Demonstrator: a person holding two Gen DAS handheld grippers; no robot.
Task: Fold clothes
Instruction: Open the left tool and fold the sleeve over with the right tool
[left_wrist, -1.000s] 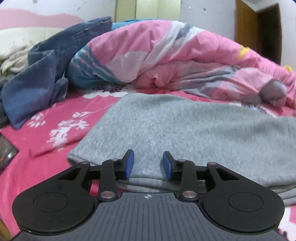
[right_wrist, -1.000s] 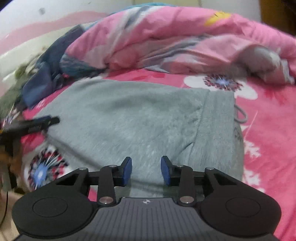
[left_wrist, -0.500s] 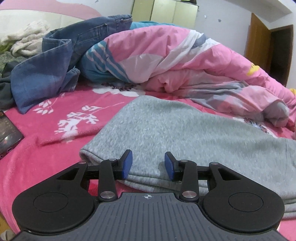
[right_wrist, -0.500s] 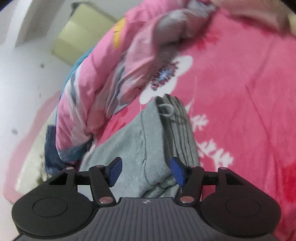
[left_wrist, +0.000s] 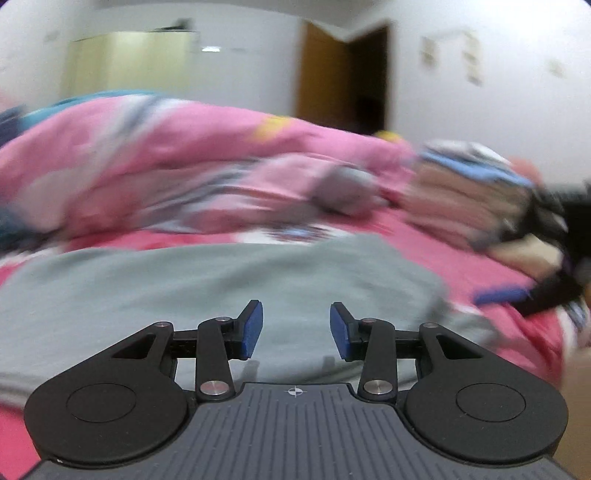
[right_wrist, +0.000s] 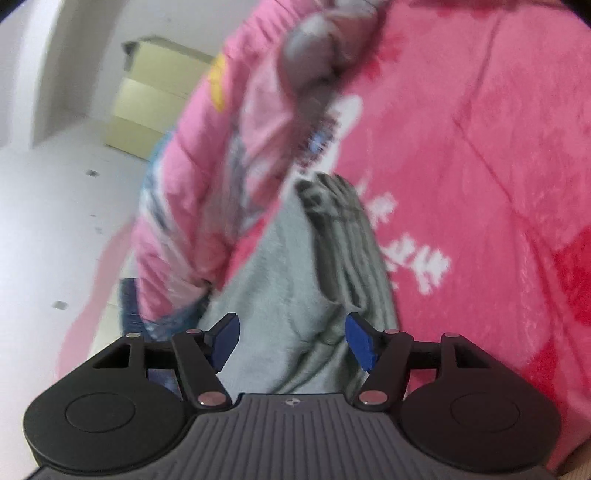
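A red floral bedspread (right_wrist: 480, 184) carries a crumpled pink quilt (left_wrist: 166, 166) at twelve o'clock. The soft grey knit garment (left_wrist: 221, 295), folded flat, lies at centre; judging by this, little folding remains. Left gripper (left_wrist: 295, 330) and right gripper (right_wrist: 291, 341) are both opening, pressing nothing.

the left gripper (left_wrist: 295, 330) hangs low over a grey garment (left_wrist: 207, 291) spread flat on a pink bedsheet (left_wrist: 480, 273). its blue pads (left_wrist: 251, 330) are apart and opening, with nothing pinched between them. behind the garment lies a rumpled pink duvet (left_wrist: 166, 162). at the right edge, blurred, a black tool with a blue pad is probably the right gripper (left_wrist: 535, 291), near a stack of folded clothes (left_wrist: 461, 192). a pale yellow wardrobe (left_wrist: 129, 62) and brown door (left_wrist: 325, 74) stand against the far wall.
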